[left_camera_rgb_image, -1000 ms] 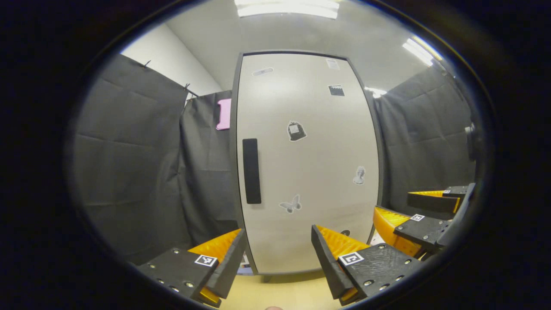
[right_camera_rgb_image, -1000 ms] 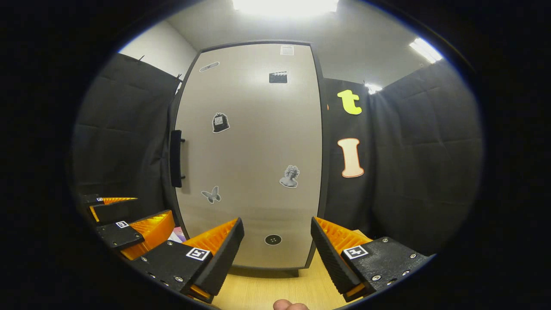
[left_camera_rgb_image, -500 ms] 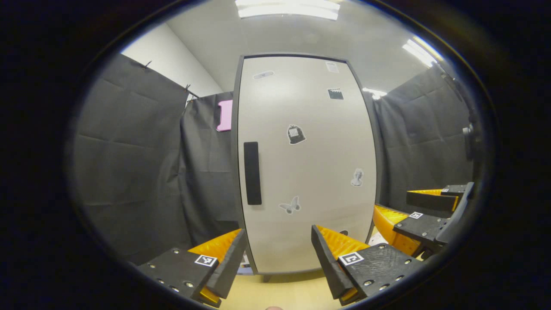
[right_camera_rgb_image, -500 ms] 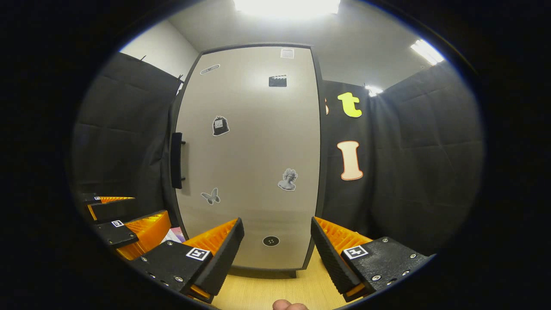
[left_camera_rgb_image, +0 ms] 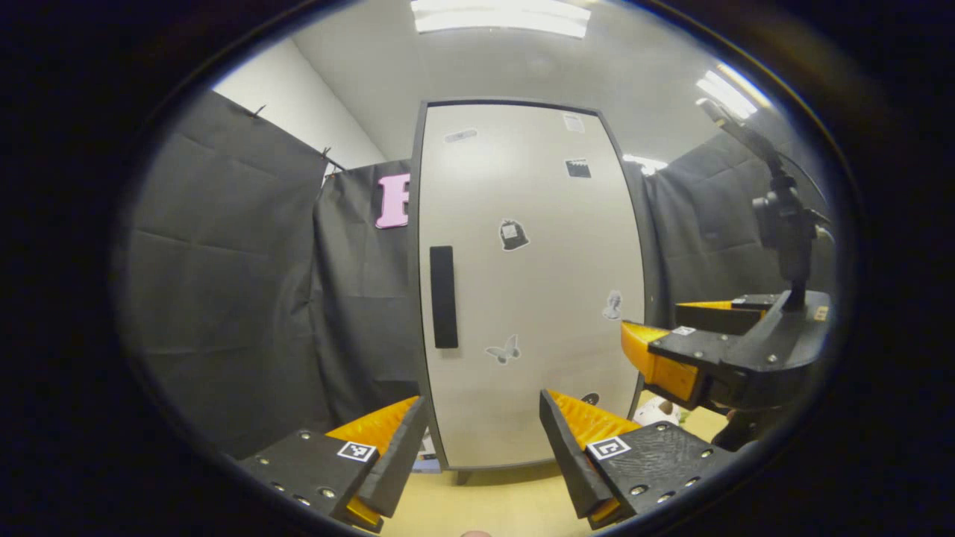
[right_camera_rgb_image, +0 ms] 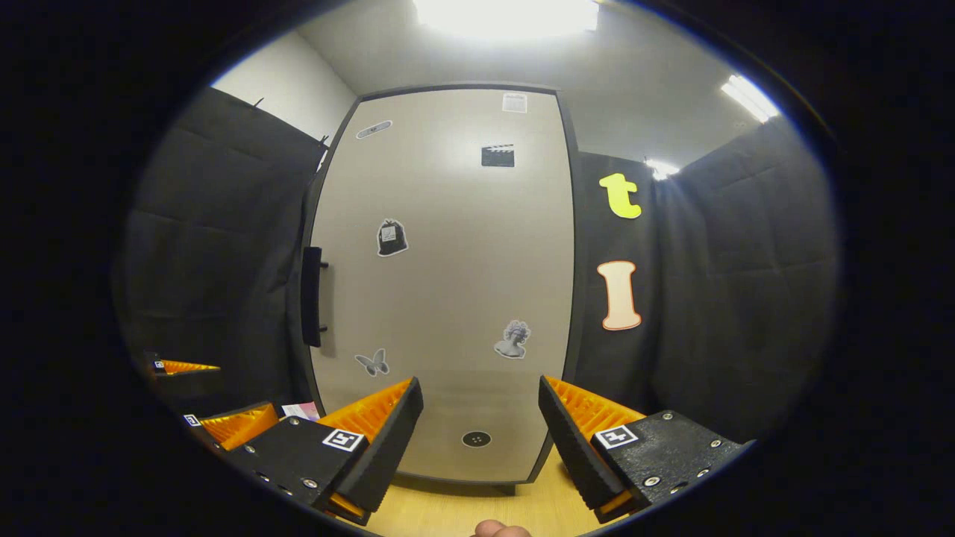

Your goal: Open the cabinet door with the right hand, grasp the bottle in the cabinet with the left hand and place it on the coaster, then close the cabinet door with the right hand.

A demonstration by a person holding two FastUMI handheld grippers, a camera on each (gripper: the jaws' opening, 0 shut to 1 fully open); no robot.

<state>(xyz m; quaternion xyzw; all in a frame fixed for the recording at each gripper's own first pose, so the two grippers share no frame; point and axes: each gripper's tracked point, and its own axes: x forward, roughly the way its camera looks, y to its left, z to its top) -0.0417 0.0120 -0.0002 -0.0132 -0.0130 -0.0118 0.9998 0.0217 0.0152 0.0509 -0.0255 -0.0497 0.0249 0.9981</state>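
Right claw [right_camera_rgb_image: 481, 425]: fingers spread, holding nothing, facing the shut cabinet door [right_camera_rgb_image: 440, 283].
Left claw [left_camera_rgb_image: 485, 440]: likewise spread and empty, beside the right one.
Handle [right_camera_rgb_image: 312, 296]: dark vertical bar on the door's edge, up and left of the right claw, well apart; likely rigid, best pinched across its middle.
Door: probably light, swinging on hinges opposite the handle.
Bottle: presumably behind the door, hidden.
Surface [right_camera_rgb_image: 448, 514]: pale wood below the claws.
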